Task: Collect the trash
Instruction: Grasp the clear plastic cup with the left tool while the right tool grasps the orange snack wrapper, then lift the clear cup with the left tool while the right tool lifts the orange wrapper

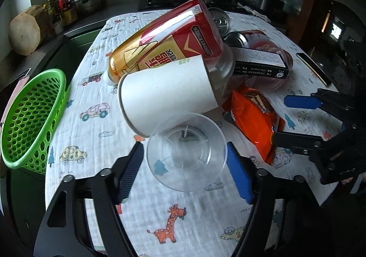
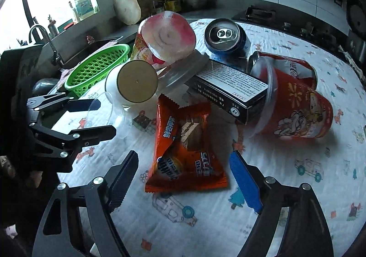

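**Both fingers straddle trash on the counter, neither clamped yet**

Clear plastic cup (image 1: 186, 153) lies on its side near the front of the pile, mouth toward the left wrist camera. Left gripper (image 1: 185, 165) has one finger on each side of it; right pad at or just beside the rim, left pad showing a slight gap, so fingers read as released, not pressing. In the right wrist view the left gripper (image 2: 106, 117) shows the same cup between its fingers.

Orange foil snack packet (image 2: 185, 154) lies flat just right of the cup. Right gripper (image 2: 184, 177) is spread around its lower end, gaps on both sides, released.

Behind the cup: white paper cup (image 1: 164, 94) on its side, touching the clear cup's rim. Red-and-gold plastic drink bottle (image 1: 167, 44) lies tilted on top of it. Black printed carton box (image 2: 228, 90) leans across the pile middle. Red printed plastic tub (image 2: 297, 108) on its side at right, red cola can (image 2: 295, 65) behind it, blue opened can (image 2: 225, 36) further back.

Green perforated plastic basket (image 1: 29, 119) sits at the counter's left edge, well apart from the pile. White cartoon-print cloth (image 1: 160, 211) covers the counter.
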Available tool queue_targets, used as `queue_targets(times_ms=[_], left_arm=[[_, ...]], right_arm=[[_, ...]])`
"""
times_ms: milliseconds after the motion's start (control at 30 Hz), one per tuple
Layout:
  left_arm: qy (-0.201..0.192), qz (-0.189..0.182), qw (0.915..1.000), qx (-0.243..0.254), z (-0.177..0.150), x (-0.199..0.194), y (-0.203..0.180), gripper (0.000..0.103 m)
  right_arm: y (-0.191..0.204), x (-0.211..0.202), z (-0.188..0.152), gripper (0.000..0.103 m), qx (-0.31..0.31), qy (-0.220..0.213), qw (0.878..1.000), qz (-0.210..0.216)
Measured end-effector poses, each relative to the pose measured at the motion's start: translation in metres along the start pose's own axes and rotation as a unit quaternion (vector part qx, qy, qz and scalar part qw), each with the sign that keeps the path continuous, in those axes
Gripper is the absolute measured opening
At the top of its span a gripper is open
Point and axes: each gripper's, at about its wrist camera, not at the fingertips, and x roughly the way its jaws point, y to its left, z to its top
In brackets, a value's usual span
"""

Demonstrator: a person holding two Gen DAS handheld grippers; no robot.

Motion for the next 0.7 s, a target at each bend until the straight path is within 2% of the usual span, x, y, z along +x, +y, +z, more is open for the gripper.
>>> queue_targets(times_ms=[33, 400, 700], left_arm=[[0.001, -0.003, 1.0, 0.0, 0.0, 0.001, -0.001, 0.064], [-0.011, -0.015, 0.9997, 0.013, -0.004, -0.008, -0.004, 0.062], [-0.013, -0.017, 0.9996, 0.02, -0.008, -0.017, -0.001, 0.061]], right_arm=[[0.0, 0.003, 0.001, 0.077, 0.002, 0.002, 1.0, 0.001], [-0.001, 0.029, 0.008, 0.072, 0.011, 0.019, 1.0, -0.002], [0.001, 0.035, 0.008, 0.062, 0.004, 0.027, 1.0, -0.008]])
